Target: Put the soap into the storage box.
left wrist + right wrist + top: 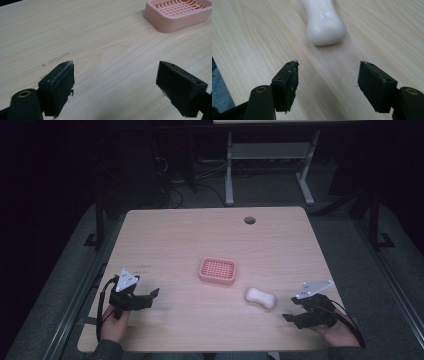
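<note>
One soap bar (pixel 261 297), one soap dish (pixel 218 271)

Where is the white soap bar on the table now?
In the high view the soap bar lies on the table, apart from the pink soap dish, toward the right gripper, whose own view shows it just ahead.

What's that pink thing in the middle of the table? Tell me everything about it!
It is a pink soap dish, a rounded rectangle that looks like plastic. Its top is a grid of little holes inside a raised rim, as the left gripper view shows. It is empty and sits flat on the wooden table, near the middle. Nothing else touches it. The white soap bar lies apart from it, nearer the person's right side.
</note>
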`<action>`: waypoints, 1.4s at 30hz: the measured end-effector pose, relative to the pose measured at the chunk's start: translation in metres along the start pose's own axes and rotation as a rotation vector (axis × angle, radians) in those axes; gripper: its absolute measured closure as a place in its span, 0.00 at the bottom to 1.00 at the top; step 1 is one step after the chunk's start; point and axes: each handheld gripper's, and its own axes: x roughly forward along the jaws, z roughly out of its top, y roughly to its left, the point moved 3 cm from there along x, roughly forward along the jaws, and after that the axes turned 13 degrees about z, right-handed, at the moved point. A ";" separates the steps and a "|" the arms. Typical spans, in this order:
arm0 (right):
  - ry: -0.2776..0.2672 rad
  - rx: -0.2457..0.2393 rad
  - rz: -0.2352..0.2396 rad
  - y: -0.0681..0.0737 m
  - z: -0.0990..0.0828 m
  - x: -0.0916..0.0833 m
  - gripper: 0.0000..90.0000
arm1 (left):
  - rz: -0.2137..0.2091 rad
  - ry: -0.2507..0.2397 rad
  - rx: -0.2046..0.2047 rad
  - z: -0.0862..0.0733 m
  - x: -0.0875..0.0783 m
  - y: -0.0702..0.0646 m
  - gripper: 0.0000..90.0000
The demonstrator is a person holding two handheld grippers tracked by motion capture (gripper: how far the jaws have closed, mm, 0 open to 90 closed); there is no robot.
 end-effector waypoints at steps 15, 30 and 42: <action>0.045 -0.078 0.016 -0.001 0.044 0.003 0.36 | 0.006 -0.007 -0.010 0.000 0.000 0.003 0.16; 0.099 -0.130 0.047 -0.004 0.067 0.026 0.36 | 0.006 -0.007 -0.014 0.000 -0.001 0.003 0.16; 0.140 -0.148 0.072 -0.006 0.078 0.045 0.37 | 0.008 -0.007 -0.014 0.001 -0.001 0.004 0.16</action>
